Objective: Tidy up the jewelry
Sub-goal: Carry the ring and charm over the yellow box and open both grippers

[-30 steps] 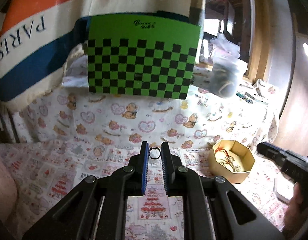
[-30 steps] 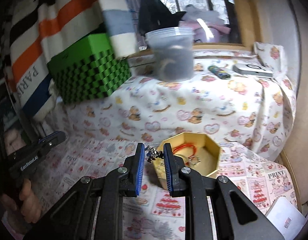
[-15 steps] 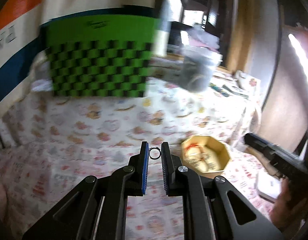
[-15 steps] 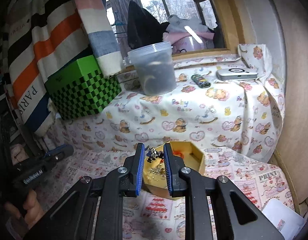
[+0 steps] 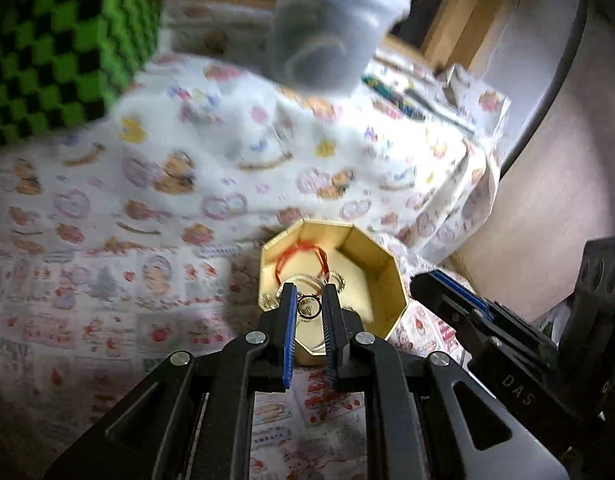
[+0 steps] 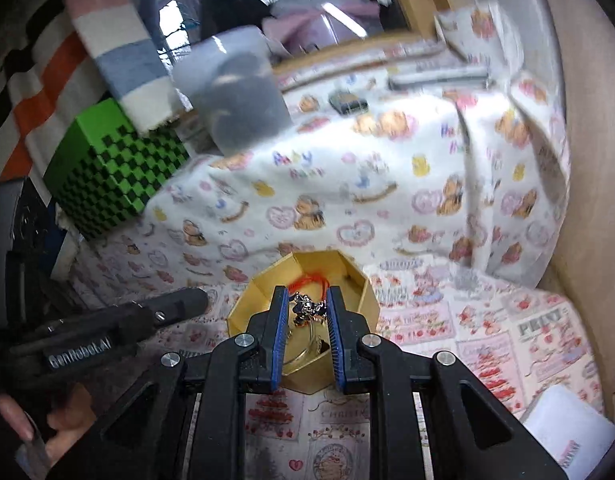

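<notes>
Gold octagonal box (image 5: 391, 276) sitting on printed cloth (image 5: 107, 320), lid off, red cord bracelet (image 5: 291, 258) and a few small gold pieces already inside. Left gripper (image 5: 308, 306) poised over near rim of box, pinching small dark ring (image 5: 308, 307) between blue pads (image 5: 290, 332), ring held edge-on by its two opposite sides. Right gripper (image 6: 306, 312) also over box, from other side, closed onto dark metal charm cluster (image 6: 305, 309), looks like earring or pendant, detail too small to tell. Background blurred: green checkered box (image 6: 107, 184) and translucent tub (image 6: 243, 108) up on raised cloth-covered ledge, well apart from work area.

Handling, judged: both pieces very light, rigid, smooth metal, likely slippery against pads. Ring thin, only two contact points, prone to popping out or rolling if squeezed unevenly; best held across diameter as now, light pressure. Charm cluster irregular, jointed, may dangle or snag on pad ridges at release; better gripped at densest part. Box light cardboard or tin, easy to nudge or tip if bumped at rim. Small drop height advisable so pieces land inside, not bounce onto cloth.
</notes>
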### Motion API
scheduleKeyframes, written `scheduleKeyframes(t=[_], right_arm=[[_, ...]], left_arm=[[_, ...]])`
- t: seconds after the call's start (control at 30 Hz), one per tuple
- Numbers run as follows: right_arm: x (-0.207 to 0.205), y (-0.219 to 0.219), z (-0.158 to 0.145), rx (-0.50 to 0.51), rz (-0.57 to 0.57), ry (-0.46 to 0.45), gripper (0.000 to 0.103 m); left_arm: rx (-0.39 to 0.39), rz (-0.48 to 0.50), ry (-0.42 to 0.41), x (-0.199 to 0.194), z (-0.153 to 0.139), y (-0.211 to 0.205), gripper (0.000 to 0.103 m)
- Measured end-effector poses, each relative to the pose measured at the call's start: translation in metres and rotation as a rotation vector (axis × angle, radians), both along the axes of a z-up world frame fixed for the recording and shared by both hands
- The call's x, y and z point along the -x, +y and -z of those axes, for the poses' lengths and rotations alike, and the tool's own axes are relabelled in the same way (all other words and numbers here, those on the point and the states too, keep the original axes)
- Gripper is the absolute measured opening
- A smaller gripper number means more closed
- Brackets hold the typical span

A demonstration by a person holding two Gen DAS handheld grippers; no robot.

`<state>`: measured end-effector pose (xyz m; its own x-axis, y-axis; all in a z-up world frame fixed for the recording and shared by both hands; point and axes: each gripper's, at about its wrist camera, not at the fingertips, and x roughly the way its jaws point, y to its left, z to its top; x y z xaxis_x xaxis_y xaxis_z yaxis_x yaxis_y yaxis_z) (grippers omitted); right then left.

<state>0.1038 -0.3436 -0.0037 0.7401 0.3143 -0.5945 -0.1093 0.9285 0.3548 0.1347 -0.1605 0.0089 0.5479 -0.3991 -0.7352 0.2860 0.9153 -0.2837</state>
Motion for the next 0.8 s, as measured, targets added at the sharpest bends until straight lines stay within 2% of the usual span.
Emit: scheduleKeyframes(t=[0.27, 0.43, 0.57, 0.6, 0.67, 0.7, 0.73, 0.8], right_arm=[[-0.012, -0.006, 0.015, -0.024, 0.010, 0.052, 0.021], [-0.012, -0.006, 0.013, -0.020, 0.016, 0.042, 0.021], [-0.010, -0.003, 0.012, 0.009, 0.004, 0.030, 0.021], [-0.010, -0.002, 0.012, 0.015, -0.002, 0.028, 0.021], [-0.011, 0.001, 0.012, 0.023, -0.006, 0.028, 0.030], [-0.010, 0.002, 0.012, 0.028, -0.008, 0.026, 0.033], [-0.010, 0.003, 0.012, 0.031, -0.008, 0.023, 0.037], [-0.007, 0.004, 0.009, 0.038, -0.005, 0.013, 0.037]], left_arm=[[-0.030, 0.013, 0.011, -0.007, 0.014, -0.009, 0.012], [-0.040, 0.019, 0.004, -0.008, 0.017, -0.011, 0.012], [-0.080, 0.015, -0.001, -0.009, 0.018, -0.013, 0.012], [-0.082, 0.014, -0.005, -0.009, 0.018, -0.013, 0.013], [-0.086, 0.010, -0.016, -0.008, 0.016, -0.010, 0.027], [-0.091, 0.004, -0.025, -0.007, 0.016, -0.009, 0.030], [-0.099, -0.005, -0.037, -0.005, 0.014, -0.007, 0.032], [-0.126, -0.031, -0.071, -0.001, 0.010, -0.002, 0.032]])
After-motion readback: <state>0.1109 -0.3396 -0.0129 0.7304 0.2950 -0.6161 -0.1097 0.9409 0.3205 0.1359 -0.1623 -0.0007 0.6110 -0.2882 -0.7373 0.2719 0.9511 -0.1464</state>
